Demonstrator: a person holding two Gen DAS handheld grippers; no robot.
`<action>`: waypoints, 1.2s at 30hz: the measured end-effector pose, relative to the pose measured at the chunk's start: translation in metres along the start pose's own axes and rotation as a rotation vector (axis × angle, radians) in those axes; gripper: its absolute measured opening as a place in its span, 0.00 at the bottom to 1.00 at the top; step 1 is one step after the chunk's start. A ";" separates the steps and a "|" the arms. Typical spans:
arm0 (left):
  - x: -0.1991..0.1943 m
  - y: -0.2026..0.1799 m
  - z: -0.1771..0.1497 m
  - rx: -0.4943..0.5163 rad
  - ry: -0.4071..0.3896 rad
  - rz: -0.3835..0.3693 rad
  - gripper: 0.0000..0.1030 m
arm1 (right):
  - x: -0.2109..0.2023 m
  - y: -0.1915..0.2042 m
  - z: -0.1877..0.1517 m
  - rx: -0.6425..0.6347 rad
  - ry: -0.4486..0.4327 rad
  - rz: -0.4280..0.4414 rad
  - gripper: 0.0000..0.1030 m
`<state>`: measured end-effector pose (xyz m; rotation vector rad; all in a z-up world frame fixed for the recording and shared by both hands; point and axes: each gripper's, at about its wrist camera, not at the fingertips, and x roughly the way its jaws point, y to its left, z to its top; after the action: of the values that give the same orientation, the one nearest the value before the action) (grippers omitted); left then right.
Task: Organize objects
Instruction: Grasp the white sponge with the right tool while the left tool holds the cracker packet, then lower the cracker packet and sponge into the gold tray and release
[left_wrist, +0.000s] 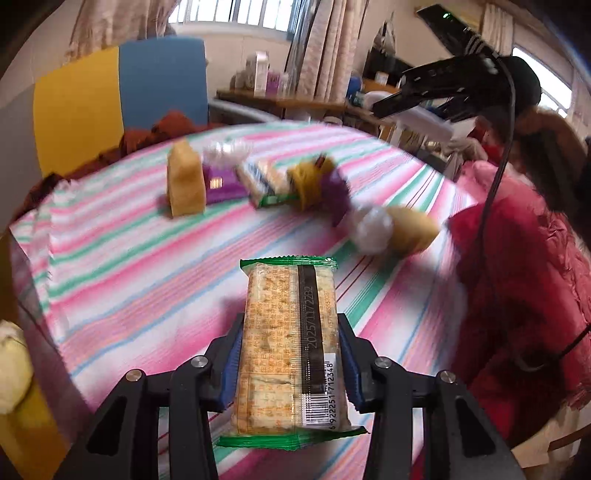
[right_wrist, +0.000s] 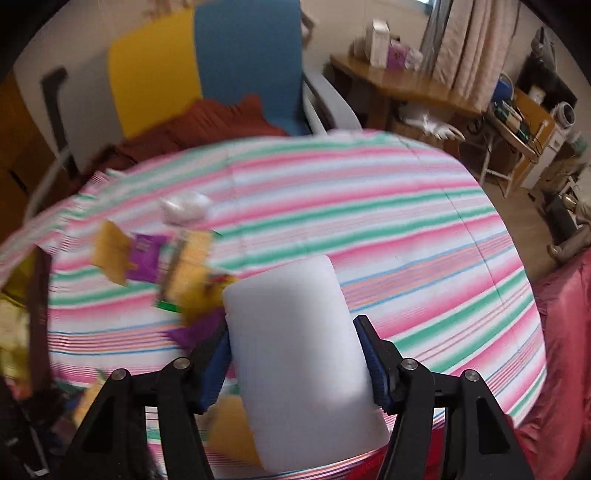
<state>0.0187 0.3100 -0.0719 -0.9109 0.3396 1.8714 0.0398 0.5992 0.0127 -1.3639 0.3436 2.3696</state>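
My left gripper (left_wrist: 291, 354) is shut on a cracker pack (left_wrist: 288, 343) with green ends and a barcode, held above the striped tablecloth (left_wrist: 129, 266). My right gripper (right_wrist: 295, 350) is shut on a white foam-like block (right_wrist: 295, 354), held above the same cloth (right_wrist: 406, 240). On the cloth lie a yellow sponge-like block (left_wrist: 184, 181), a purple packet (left_wrist: 221, 184), another cracker pack (left_wrist: 262, 181), a yellow and purple snack (left_wrist: 317, 181), a white wad (left_wrist: 369, 225) and a tan bun (left_wrist: 413, 229). The pile is blurred in the right wrist view (right_wrist: 155, 258).
A yellow and blue chair back (left_wrist: 118, 99) and a rust-red cloth (left_wrist: 155, 133) stand beyond the table. The other gripper's black body (left_wrist: 454, 85) hangs at the upper right. A person's red jacket (left_wrist: 524, 295) is at the right. A wooden desk (right_wrist: 399, 85) is behind.
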 end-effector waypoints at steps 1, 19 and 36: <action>-0.009 0.000 0.002 -0.006 -0.018 -0.003 0.44 | -0.007 0.008 0.000 0.001 -0.024 0.023 0.62; -0.145 0.088 -0.025 -0.286 -0.202 0.238 0.44 | -0.023 0.199 -0.022 -0.084 -0.121 0.398 0.62; -0.184 0.180 -0.100 -0.570 -0.193 0.469 0.48 | -0.003 0.379 -0.020 -0.262 -0.020 0.589 0.67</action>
<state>-0.0511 0.0449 -0.0354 -1.0715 -0.1276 2.5389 -0.1115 0.2507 0.0135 -1.5084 0.4994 2.9936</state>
